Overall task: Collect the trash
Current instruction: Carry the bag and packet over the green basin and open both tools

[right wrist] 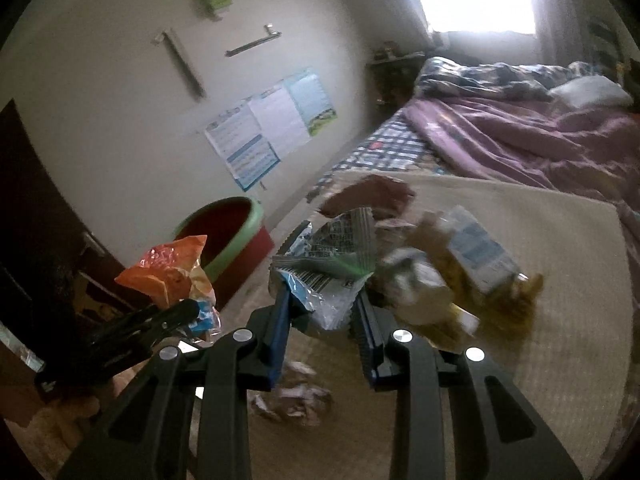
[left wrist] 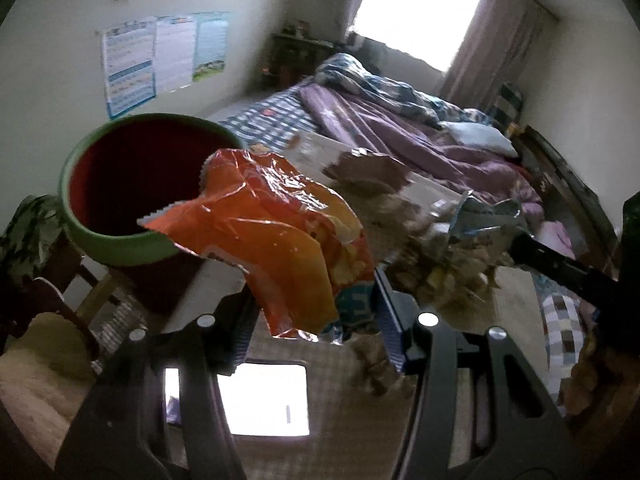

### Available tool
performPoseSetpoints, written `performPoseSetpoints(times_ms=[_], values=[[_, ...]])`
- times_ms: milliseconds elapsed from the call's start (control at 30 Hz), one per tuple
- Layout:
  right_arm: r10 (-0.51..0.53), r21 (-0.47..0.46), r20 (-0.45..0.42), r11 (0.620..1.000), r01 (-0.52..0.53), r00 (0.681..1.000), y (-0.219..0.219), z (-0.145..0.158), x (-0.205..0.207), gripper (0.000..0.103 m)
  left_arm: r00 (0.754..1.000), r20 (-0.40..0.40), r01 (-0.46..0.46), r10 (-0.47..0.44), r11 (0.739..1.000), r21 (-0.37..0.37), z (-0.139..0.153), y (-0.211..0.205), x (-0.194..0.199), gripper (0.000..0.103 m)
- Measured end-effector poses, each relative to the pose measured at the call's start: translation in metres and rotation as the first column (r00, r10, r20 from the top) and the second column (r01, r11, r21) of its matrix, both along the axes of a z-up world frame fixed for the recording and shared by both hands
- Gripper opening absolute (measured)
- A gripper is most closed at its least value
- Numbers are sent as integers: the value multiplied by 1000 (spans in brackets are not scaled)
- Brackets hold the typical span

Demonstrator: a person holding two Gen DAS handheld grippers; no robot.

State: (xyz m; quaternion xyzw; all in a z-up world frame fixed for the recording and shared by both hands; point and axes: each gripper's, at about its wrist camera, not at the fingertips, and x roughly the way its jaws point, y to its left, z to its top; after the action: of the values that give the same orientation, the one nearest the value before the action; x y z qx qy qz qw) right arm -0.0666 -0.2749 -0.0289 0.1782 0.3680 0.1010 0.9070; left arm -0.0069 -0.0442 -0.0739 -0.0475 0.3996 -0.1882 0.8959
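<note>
1 orange snack bag [left wrist: 276, 236], 1 silver-blue wrapper [right wrist: 320, 276], 1 brownish torn wrapper [right wrist: 368, 196], 1 blurred heap of mixed wrappers [right wrist: 452, 276], count inside can't be told. 1 crumpled paper wad [right wrist: 296, 400] on the mat. 1 bin [left wrist: 120, 184], green rim, red inside. 2 grippers: left [left wrist: 316, 312], right [right wrist: 324, 308]. 3 posters [left wrist: 160, 56] on wall, 1 bed [left wrist: 400, 120], 1 window [left wrist: 420, 8]

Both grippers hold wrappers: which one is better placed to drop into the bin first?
Left, probably. The left gripper holds the orange bag right by the bin rim; the right gripper, with its silver wrapper, sits farther off.
</note>
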Motion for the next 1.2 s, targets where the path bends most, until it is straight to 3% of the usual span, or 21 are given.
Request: performPoseSetpoints(times_ms=[600, 800, 1200], values=[[223, 22, 38, 974, -224, 974, 100, 4, 92, 30, 972, 47, -230, 230, 973, 11, 16, 99, 49, 51], [261, 7, 51, 965, -262, 964, 130, 7, 111, 30, 968, 51, -247, 246, 969, 11, 17, 110, 62, 51], [252, 23, 18, 967, -253, 967, 147, -10, 140, 30, 974, 9, -227, 227, 973, 34, 0, 122, 95, 51]])
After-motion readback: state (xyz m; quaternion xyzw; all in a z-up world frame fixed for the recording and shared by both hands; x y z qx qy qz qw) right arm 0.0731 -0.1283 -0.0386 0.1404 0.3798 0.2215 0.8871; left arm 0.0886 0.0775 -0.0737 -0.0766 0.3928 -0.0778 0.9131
